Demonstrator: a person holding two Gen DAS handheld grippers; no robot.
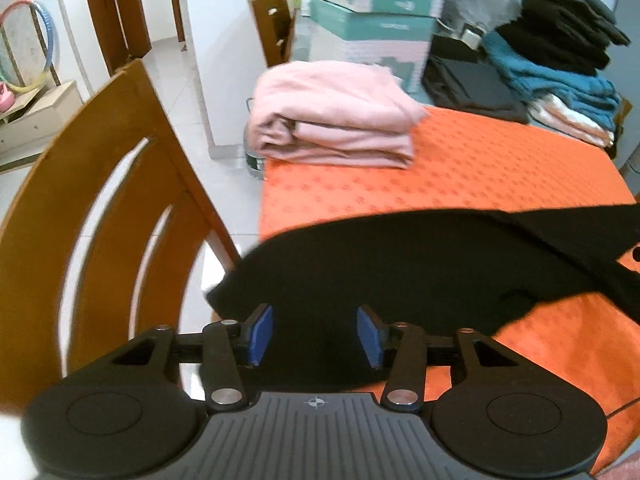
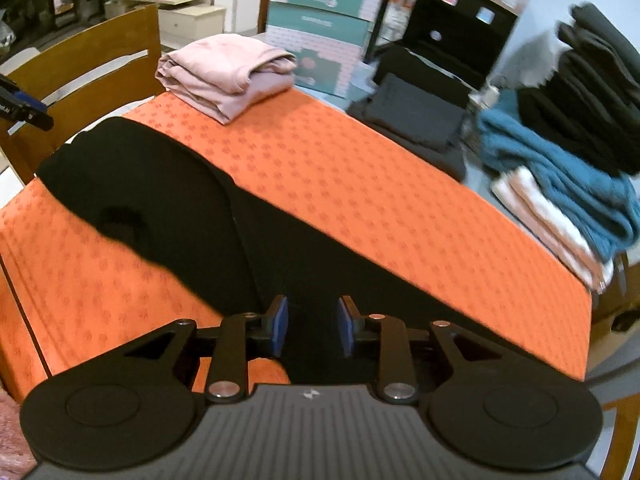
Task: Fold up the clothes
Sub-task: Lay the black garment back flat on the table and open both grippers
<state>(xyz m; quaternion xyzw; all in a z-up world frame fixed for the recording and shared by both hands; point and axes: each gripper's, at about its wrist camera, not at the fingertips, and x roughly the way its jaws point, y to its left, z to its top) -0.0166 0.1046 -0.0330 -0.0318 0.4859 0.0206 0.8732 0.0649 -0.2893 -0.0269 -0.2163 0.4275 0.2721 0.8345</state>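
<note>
A black garment (image 1: 400,268) lies stretched across the near part of the orange-covered table (image 1: 500,168), one end hanging past the table's left edge. My left gripper (image 1: 316,334) is open, its blue pads (image 1: 262,334) on either side of that overhanging end. In the right wrist view the same black garment (image 2: 168,184) runs diagonally over the table (image 2: 360,184). My right gripper (image 2: 312,328) is open over the garment's near end, blue pads (image 2: 280,326) apart with black cloth under them.
A folded pink garment (image 1: 336,112) sits at the far left corner. Stacks of black, teal and white clothes (image 1: 560,72) stand at the far right, dark folded ones (image 2: 412,116) beside them. A wooden chair (image 1: 100,220) stands left; teal boxes (image 1: 372,20) behind.
</note>
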